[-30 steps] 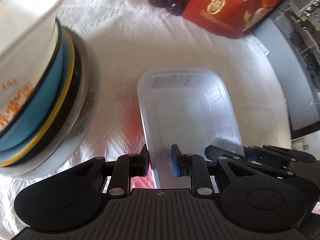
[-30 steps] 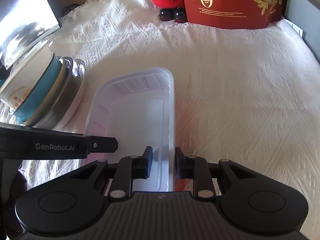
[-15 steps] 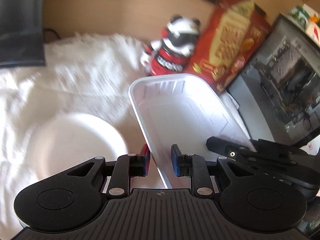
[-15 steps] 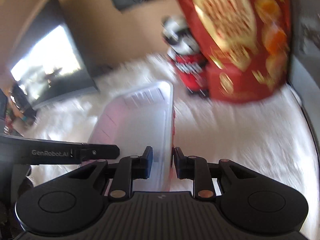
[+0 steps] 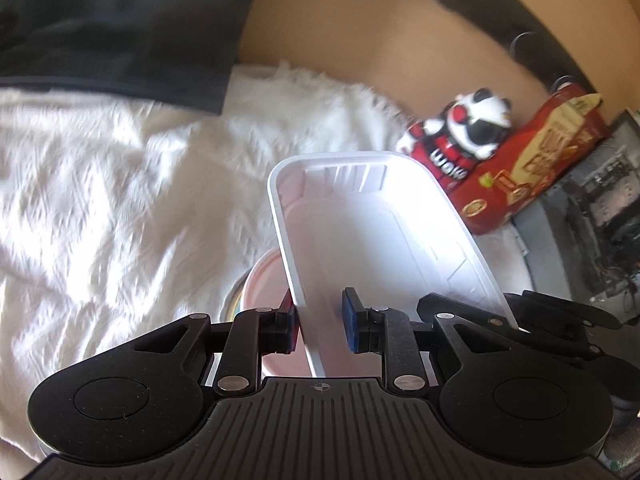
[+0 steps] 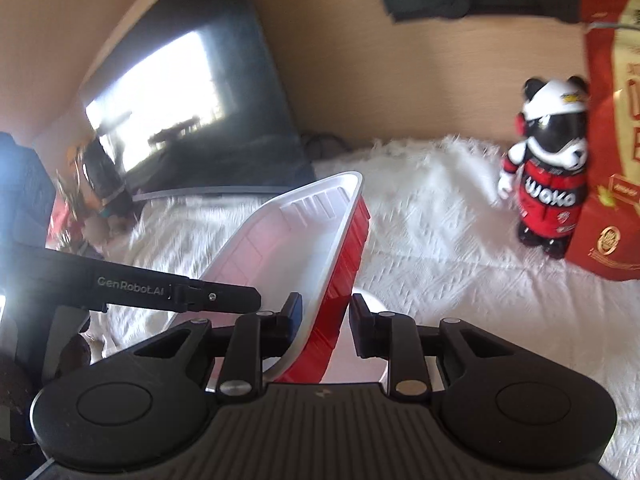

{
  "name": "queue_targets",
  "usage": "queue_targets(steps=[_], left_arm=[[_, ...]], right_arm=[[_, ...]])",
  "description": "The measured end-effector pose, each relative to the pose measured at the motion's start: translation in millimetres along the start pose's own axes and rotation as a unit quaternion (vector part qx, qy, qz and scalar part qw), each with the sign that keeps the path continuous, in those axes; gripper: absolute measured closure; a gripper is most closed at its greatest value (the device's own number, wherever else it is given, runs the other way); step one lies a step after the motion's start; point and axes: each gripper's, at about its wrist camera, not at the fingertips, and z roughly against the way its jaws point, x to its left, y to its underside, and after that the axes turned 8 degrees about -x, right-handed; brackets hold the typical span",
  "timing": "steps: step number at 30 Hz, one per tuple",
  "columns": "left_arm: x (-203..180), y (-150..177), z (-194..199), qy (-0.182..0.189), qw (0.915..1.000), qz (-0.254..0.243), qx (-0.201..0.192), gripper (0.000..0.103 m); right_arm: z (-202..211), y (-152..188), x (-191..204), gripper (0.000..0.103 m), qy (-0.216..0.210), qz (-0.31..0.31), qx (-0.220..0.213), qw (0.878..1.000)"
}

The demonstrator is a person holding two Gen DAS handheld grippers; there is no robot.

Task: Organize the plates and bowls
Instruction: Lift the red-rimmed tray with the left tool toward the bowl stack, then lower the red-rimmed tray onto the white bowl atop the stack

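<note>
both tools, left tool (image 5: pixel 319 322) and right tool (image 6: pixel 325 325), pinch opposite rims of the tray (image 5: pixel 376 236), sharing its weight, bowl stack (image 5: pixel 264 284) just below.

The tray (image 5: pixel 384 240) hides most of the pink-looking bowl (image 5: pixel 264 280) under it. The red box (image 6: pixel 612 140) is cut off by the picture's right edge. The things (image 6: pixel 92 184) at the bed's far left corner are too blurry to tell.

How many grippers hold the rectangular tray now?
2. The left gripper holds the tray by its left wall; the right gripper straddles its right wall.
</note>
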Motion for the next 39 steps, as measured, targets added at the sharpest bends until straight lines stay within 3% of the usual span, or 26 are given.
queue_targets(steps=[10,16,27,31,39], left_arm=[[10,27,-23,0.001,0.9997,0.007,0.022,0.078],[13,26,-24,0.010,0.9996,0.009,0.027,0.078],[30,15,-19,0.042,0.9972,0.056,0.028,0.079],[33,13,-19,0.050,0.9960,0.068,0.027,0.080],[32,5,-27,0.056,0.9949,0.081,0.020,0.080]], right_arm=[[-25,46,-4,0.076,0.019,-0.007,0.066,0.998],[-23,52,-4,0.076,0.022,-0.011,0.064,0.998],[-22,52,-7,0.073,0.009,-0.008,0.078,0.997],[-21,48,-8,0.068,0.012,-0.010,0.069,0.997],[-25,35,-9,0.067,0.027,-0.004,0.043,0.999]])
